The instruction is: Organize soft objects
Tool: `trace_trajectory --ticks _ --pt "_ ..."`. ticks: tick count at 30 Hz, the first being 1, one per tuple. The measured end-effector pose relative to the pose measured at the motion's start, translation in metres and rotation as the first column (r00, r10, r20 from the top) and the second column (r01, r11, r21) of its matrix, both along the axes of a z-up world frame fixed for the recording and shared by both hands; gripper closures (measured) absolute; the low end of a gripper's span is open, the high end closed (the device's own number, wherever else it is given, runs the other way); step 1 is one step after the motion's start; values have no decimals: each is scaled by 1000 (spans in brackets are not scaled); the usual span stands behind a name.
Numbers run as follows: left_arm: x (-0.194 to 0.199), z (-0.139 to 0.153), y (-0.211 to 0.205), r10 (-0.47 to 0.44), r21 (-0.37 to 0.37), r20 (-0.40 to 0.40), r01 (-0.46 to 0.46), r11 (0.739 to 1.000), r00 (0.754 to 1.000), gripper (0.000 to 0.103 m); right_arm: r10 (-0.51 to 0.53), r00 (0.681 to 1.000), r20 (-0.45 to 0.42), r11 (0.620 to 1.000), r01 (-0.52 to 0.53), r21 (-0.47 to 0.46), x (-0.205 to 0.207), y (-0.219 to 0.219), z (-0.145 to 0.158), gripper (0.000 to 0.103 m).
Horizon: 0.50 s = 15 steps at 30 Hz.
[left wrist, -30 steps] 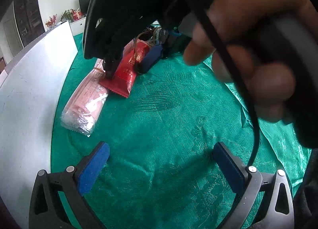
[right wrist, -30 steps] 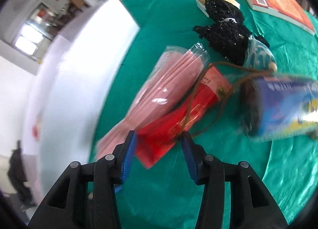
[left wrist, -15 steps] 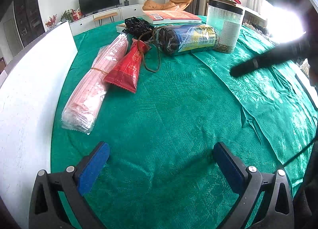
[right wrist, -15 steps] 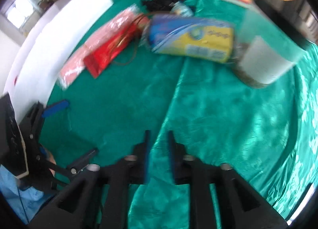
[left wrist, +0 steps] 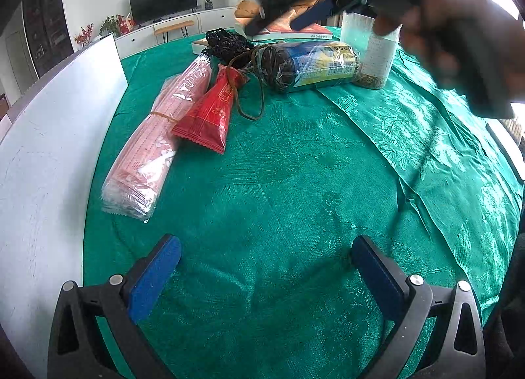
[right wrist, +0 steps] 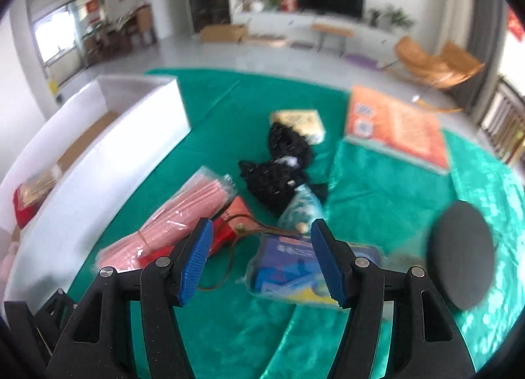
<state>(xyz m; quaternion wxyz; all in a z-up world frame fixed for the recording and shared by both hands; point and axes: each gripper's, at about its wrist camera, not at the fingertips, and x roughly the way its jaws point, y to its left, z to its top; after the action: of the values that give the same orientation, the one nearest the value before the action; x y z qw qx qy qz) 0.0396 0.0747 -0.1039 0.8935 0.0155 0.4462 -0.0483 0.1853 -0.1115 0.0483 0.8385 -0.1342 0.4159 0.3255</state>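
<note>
A pink pack of face masks (left wrist: 154,145) lies on the green cloth next to a red sachet (left wrist: 213,113). Behind them lie a brown cord (left wrist: 254,90), a blue-and-yellow wrapped roll (left wrist: 311,65) and a black knitted item (left wrist: 226,44). My left gripper (left wrist: 265,267) is open and empty, low over the bare cloth. My right gripper (right wrist: 261,256) is open and empty, held above the roll (right wrist: 288,274) and the sachet (right wrist: 226,231); it shows blurred at the top of the left wrist view (left wrist: 315,14). The mask pack (right wrist: 170,224) and the black item (right wrist: 279,175) lie below it.
A white box (right wrist: 131,136) stands along the left edge of the table (left wrist: 295,182), with a red packet (right wrist: 29,198) inside. A clear jar (left wrist: 369,50) with a black lid (right wrist: 459,254) stands at the right. An orange book (right wrist: 397,126) and a yellow box (right wrist: 302,122) lie at the back.
My right gripper swung back over the pile and rose, and its jaws opened from nearly shut. My left gripper has stayed still and open.
</note>
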Motion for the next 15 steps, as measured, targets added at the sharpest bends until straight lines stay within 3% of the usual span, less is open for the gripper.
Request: trace_trajectory --ticks 3,5,6,8,9,12,13,15 --pt "0 0 1 -1 -10 3 1 1000 1000 0 2 1000 -22 993 -5 -121 12 8 -25 37" --pt "-1 0 2 -1 -18 5 1 1000 1000 0 26 998 -63 996 -31 -84 -8 1 -24 31" --pt "-1 0 2 -1 -21 6 1 1000 1000 0 56 986 -157 997 -65 -49 -15 -10 -16 28" --pt "0 0 2 0 -22 6 0 1000 1000 0 144 927 -347 989 -140 35 -28 -9 -2 30" --pt "-1 0 2 0 -21 6 0 1000 1000 0 161 921 -356 987 -158 39 -35 -15 6 30" --pt "0 -1 2 0 -12 3 0 1000 1000 0 212 968 -137 956 -234 -175 -61 -28 22 29" --pt "0 -1 1 0 -8 3 0 1000 1000 0 256 965 -58 927 -262 -269 -80 -15 18 29" --pt "0 -1 1 -1 -1 1 1 1000 1000 0 379 923 69 828 -305 -470 -96 10 -4 29"
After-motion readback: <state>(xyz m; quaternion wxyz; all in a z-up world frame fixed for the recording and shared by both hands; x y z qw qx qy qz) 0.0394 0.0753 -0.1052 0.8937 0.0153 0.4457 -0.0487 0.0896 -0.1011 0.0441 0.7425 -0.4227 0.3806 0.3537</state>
